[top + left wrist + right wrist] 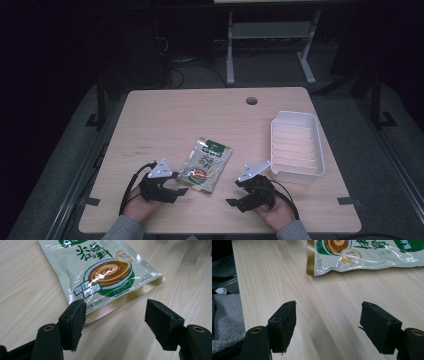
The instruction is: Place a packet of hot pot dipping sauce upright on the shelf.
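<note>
A flat food pouch (205, 164), pale with green print and a picture of a brown bowl, lies on the wooden table (165, 115) near the front middle. My left gripper (181, 191) rests low at the pouch's near left corner, jaws open, nothing between them. In the left gripper view the pouch (100, 272) lies just beyond the left gripper (115, 315), its gold bottom edge close to the left jaw. My right gripper (231, 202) sits to the pouch's right, open and empty. The right gripper view has the pouch (359, 255) farther off, past the right gripper (328, 320).
A white ribbed plastic tray (296, 145) stands at the table's right side, just beyond my right gripper. A round cable hole (251, 101) sits near the far edge. A grey sleeve (225, 320) lies at the left of the right gripper view. Table legs and cables lie behind.
</note>
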Tool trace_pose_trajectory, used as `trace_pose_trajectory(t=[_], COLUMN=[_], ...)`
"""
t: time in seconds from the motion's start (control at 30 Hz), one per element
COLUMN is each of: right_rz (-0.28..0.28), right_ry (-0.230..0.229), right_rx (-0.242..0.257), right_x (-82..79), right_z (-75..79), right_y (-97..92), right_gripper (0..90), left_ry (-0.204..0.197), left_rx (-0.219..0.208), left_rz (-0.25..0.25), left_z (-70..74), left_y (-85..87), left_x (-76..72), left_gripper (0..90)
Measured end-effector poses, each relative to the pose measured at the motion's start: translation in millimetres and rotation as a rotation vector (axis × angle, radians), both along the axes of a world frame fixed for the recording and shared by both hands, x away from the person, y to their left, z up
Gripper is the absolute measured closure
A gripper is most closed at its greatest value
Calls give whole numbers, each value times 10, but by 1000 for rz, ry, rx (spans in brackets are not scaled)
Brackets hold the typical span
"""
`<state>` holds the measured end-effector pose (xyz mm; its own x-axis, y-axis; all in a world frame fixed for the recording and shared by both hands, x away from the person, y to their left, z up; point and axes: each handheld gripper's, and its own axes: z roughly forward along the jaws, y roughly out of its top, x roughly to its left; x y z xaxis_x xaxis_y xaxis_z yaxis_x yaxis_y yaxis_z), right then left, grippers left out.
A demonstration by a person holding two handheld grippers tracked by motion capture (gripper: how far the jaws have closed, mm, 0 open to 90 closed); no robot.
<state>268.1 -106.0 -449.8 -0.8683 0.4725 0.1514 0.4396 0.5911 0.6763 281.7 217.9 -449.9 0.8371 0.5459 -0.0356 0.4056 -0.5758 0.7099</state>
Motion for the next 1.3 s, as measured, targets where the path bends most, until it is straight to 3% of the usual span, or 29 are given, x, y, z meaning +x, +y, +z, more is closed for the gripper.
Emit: trace_pose_trajectory(t=[0.23,0.5,1.1,1.3], right_rz=[3,-10,-66,-78], right_ry=[1,8,72,56], right_rx=[10,5,-6,-56], right_x=[31,170,763,961], right_z=[34,167,381,457], right_y=[23,112,451,592], right_gripper=[273,261,232,249], left_ry=[4,15,27,37], left_rx=[1,-9,-1,19], left_rz=[9,36,109,104], left_z=[0,11,-8,-27], left_y=[-7,1,-63,-73], left_x=[27,98,223,242], left_gripper=[336,392,607,651])
